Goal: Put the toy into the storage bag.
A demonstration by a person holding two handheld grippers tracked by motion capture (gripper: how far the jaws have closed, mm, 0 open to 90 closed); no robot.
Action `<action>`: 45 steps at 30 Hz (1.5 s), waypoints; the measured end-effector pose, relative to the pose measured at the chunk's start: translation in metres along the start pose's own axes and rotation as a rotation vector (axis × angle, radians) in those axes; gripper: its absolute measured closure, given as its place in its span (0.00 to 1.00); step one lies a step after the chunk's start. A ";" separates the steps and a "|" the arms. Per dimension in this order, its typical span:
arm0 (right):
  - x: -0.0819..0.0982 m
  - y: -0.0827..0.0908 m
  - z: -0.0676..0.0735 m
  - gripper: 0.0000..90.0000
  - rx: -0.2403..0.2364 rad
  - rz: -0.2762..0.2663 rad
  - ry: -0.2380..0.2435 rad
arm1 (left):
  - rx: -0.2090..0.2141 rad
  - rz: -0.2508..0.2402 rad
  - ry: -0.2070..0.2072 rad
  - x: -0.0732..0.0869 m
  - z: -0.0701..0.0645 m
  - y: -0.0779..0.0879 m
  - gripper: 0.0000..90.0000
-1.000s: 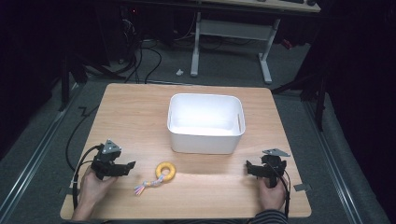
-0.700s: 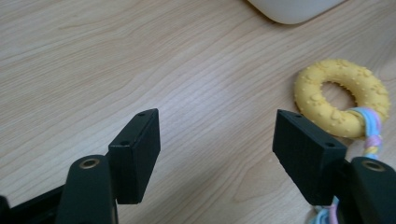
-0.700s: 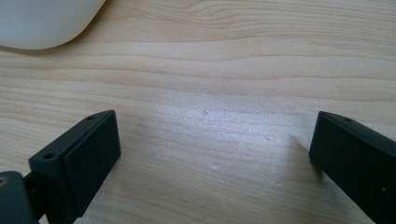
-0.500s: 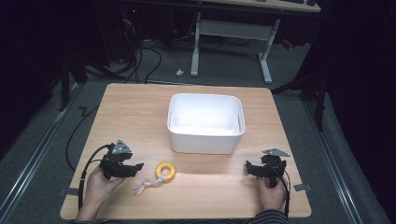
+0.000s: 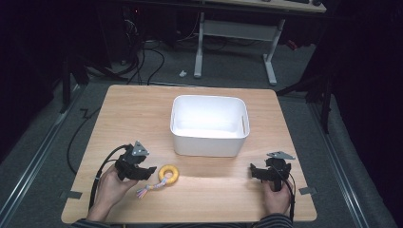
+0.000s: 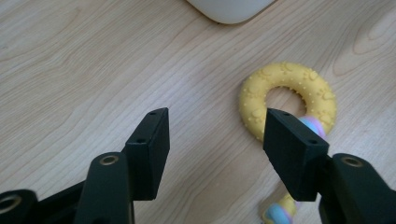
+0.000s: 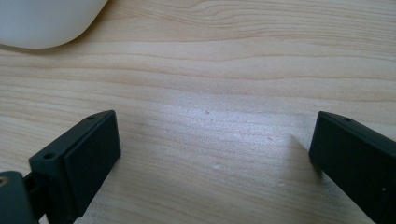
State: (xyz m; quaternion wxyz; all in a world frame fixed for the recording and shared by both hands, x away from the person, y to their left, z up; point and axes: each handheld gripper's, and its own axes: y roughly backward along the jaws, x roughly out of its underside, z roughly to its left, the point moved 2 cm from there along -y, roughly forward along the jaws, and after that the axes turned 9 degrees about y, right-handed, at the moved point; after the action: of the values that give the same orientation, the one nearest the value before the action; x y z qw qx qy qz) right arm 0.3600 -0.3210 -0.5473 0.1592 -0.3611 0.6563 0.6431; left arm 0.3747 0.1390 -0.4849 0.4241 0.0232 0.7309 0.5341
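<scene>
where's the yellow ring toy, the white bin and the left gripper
yellow ring toy (image 6: 261, 88): left gripper view, on the ring's upper left curve.
white bin (image 5: 209, 145): high view, on its near outer wall.
left gripper (image 6: 215, 140): left gripper view, midway between its open jaw tips.

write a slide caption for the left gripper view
Open left gripper nears a yellow ring toy on the wooden table.

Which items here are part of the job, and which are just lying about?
In the job: left gripper, open, beside the yellow ring toy with its rope tail; white bin behind it, a likely drop spot.

Lying about: right gripper, open over bare table; desk frame and cables on the floor.
</scene>
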 end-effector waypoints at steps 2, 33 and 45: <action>0.000 0.000 0.000 0.02 0.000 0.000 0.000 | 0.010 0.002 0.001 -0.002 -0.002 -0.002 0.47; 0.000 0.000 0.001 0.02 -0.004 -0.001 0.010 | 0.017 0.118 -0.027 -0.015 -0.024 -0.047 0.57; 0.000 0.000 0.002 0.02 -0.012 -0.003 0.016 | -0.005 0.163 -0.040 -0.015 -0.028 -0.057 0.61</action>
State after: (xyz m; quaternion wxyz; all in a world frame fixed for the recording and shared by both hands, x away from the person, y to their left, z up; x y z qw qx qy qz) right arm 0.3594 -0.3195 -0.5472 0.1530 -0.3681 0.6531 0.6439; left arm 0.3904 0.0862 -0.5193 0.3937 0.0922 0.7167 0.5681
